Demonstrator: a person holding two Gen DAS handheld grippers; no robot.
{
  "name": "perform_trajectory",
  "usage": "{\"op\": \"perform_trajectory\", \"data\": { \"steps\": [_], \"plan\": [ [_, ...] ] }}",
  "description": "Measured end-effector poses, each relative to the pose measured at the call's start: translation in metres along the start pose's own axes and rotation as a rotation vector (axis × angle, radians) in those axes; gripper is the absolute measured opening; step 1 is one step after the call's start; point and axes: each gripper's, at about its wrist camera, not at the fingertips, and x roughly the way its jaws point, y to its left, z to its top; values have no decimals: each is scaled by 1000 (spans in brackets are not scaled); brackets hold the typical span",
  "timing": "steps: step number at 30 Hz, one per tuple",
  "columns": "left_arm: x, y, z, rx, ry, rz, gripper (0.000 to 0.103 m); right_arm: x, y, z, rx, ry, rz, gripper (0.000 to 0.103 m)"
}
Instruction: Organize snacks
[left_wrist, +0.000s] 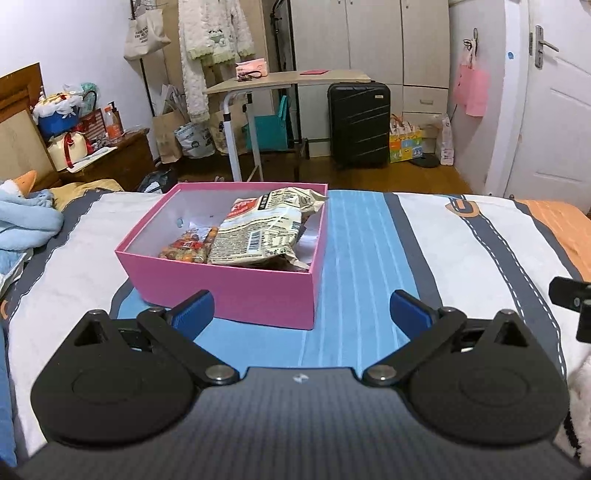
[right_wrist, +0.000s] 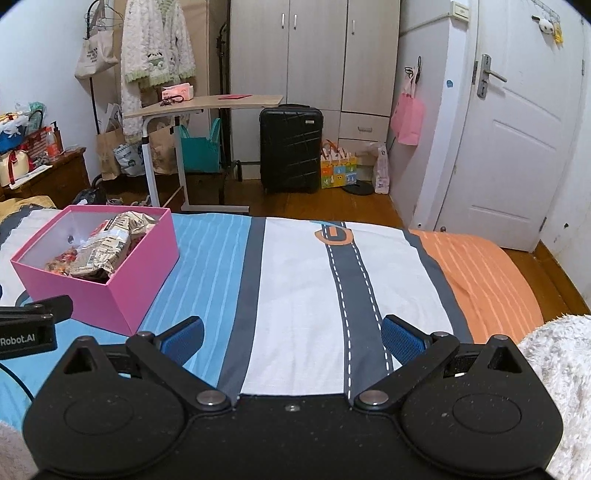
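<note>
One pink box (left_wrist: 236, 291), two snack bags (left_wrist: 258, 232).

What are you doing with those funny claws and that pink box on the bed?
Someone is tidying snacks with a gripper in each hand. The pink box sits on the striped bedspread and already holds a crinkled snack bag and a packet of small round snacks. The left gripper and right gripper both have open jaws, holding nothing.
</note>
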Motion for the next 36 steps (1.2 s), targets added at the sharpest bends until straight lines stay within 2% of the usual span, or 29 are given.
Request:
{"op": "perform_trajectory", "data": {
  "steps": [28, 36],
  "plan": [
    [0, -13, -4, 7, -6, -30, 103, 2, -2, -2, 11, 3, -19, 103],
    [-3, -12, -6, 0, -1, -66, 103, 4, -4, -3, 14, 11, -21, 103]
  ]
}}
